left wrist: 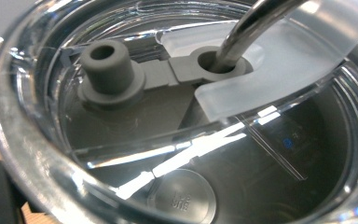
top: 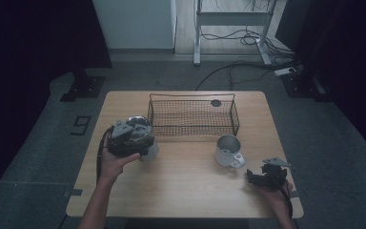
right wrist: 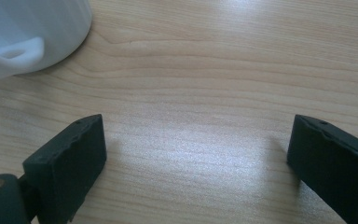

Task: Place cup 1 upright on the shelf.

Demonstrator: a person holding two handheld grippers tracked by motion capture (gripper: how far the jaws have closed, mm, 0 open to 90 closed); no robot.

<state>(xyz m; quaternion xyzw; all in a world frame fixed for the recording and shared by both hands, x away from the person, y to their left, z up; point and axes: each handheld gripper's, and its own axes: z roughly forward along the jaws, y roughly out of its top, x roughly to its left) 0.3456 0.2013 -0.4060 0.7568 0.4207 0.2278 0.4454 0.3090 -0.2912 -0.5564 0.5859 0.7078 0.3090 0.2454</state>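
- Our left tool (top: 140, 136) grips the clear lidded tumbler with a metal straw (top: 142, 130), raised over the wooden bench (top: 186, 186) beside the wire basket (top: 193, 117)
- Our right tool (right wrist: 196, 154) rests open and empty near the white mug (top: 228, 150)

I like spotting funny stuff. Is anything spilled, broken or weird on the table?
Nothing is spilled or broken. The mug stands upright beside the wire basket, which sits square on the table. One small oddity: on the clear lid by the left claw, the grey plug is pulled out of its hole and flipped aside.
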